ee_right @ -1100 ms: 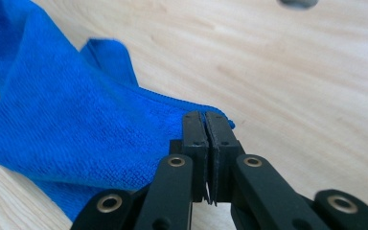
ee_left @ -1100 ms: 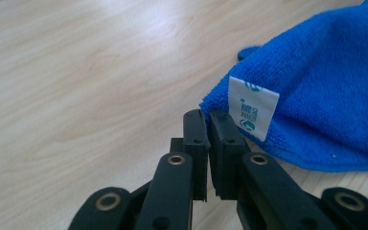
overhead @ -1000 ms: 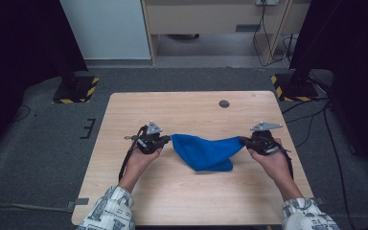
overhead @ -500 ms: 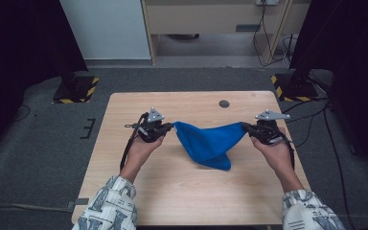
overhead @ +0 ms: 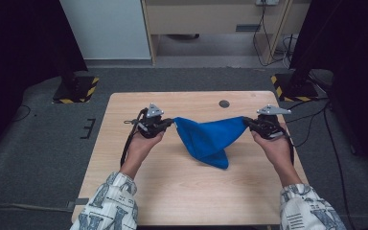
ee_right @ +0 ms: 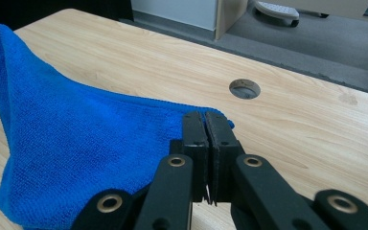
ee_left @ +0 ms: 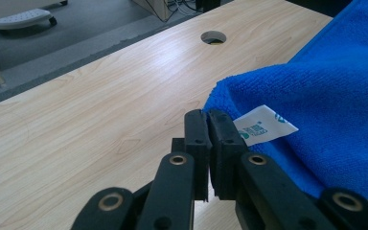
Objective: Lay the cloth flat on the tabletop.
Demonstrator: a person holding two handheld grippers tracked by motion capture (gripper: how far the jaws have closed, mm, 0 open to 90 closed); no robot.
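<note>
High view: blue cloth [overhead: 210, 140] hangs mid-table [overhead: 182, 191] between left gripper [overhead: 168, 123] and right gripper [overhead: 247, 123], each clamped on a top corner. Left gripper view: jaws pinch the corner beside a white tag [ee_left: 263, 125]. Right gripper view: jaws clenched on the hem, near the far-edge hole [ee_right: 245, 88].

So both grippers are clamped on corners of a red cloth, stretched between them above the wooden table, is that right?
Not quite: the cloth is blue, not red, as the high view shows. The rest holds: the left gripper and the right gripper are each shut on a corner of it, and it hangs stretched between them above the wooden table.
</note>
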